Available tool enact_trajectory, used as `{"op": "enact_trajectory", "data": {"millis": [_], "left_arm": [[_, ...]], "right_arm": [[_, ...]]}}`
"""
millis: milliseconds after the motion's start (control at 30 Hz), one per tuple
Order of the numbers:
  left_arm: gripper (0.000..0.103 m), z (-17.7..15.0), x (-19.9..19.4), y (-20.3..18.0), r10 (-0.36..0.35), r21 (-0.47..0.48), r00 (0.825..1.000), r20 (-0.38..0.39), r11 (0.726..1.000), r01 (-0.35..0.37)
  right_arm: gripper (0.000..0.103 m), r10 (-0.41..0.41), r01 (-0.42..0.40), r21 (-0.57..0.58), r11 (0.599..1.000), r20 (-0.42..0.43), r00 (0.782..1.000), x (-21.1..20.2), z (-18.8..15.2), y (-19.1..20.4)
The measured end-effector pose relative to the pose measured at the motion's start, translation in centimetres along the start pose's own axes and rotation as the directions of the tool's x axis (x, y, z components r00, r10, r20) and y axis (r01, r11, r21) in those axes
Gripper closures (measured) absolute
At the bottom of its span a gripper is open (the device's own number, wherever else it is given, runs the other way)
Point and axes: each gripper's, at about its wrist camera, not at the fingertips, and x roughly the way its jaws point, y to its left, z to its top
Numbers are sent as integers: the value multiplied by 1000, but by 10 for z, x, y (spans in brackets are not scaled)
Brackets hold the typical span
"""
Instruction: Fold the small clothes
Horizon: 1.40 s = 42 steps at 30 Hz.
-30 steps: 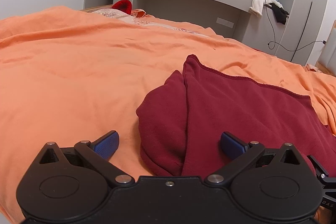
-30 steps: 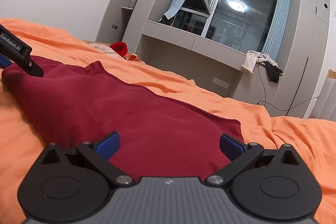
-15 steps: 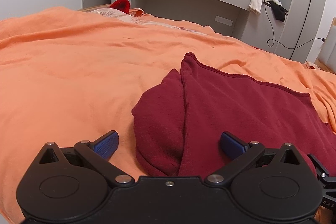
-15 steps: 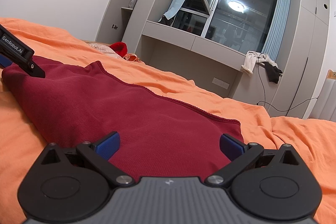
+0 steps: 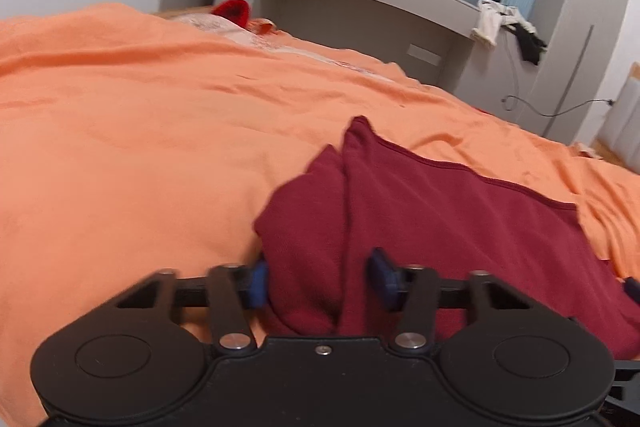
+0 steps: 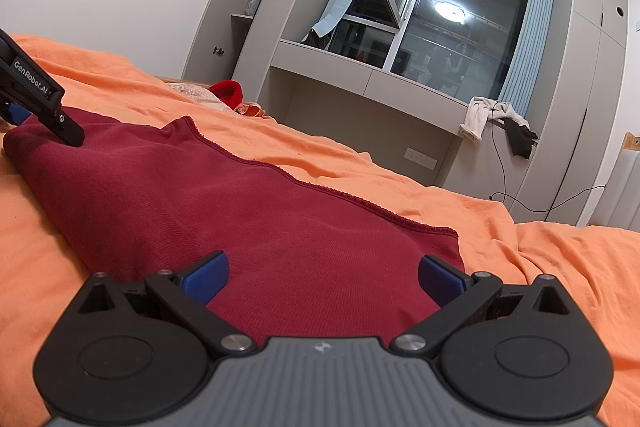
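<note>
Your left gripper [image 5: 320, 281] has its jaws partly closed around the bunched left end of the dark red garment [image 5: 460, 223], which runs crosswise on the orange bed [image 5: 140, 131]; your right gripper [image 6: 322, 277] gapes wide over its other end.

Your left gripper [image 5: 320, 281] body hides the near edge of the dark red garment [image 5: 460, 227], and the whole left wrist view is motion-blurred, so you cannot tell whether the pads [image 5: 258, 285] pinch the fold. Your right gripper [image 6: 322, 277] covers the garment's near hem there. The bed [image 5: 120, 147] runs off both pictures' side edges.
</note>
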Motion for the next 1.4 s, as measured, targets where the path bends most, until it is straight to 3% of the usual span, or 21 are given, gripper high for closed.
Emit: {"op": "enact_trajectory", "data": {"millis": [67,167,367,533,633,867,1067,1200,1300,1400], "left_arm": [[72,0,-2,-2,1,-1,1000,14,1000,-1],[84,3,-4,-5,-16,-15,1000,25,1000,17],[90,19,-6,-27,-12,20,999,36,1000,12],[90,38,-18,-72,-38,150,996,83,988,25],[90,47,-25,-110,-64,257,994,83,965,41],[91,42,-30,-196,-147,425,988,42,898,115],[96,6,-20,-242,-192,506,981,-26,844,178],[96,-29,-10,-261,-191,573,980,-60,797,191],[93,-48,-6,-266,-175,611,983,-57,772,173],[77,-54,-9,-263,-208,609,975,-77,765,211]], "right_arm": [[0,0,0,1,1000,0,1000,0,0,0],[0,0,0,0,1000,0,1000,0,0,0],[0,25,-25,7,1000,-27,999,0,6,-7],[0,127,-122,73,990,-72,989,-5,16,-35],[0,141,-131,103,986,-91,986,-11,20,-53],[0,16,-3,137,991,-97,995,-32,20,-112],[0,-60,98,291,952,-138,989,-38,8,-177],[0,-48,97,387,917,-134,990,-37,2,-205],[0,-27,89,427,900,-151,988,-29,-2,-213],[0,-22,95,446,890,-166,986,-23,-5,-216]]}}
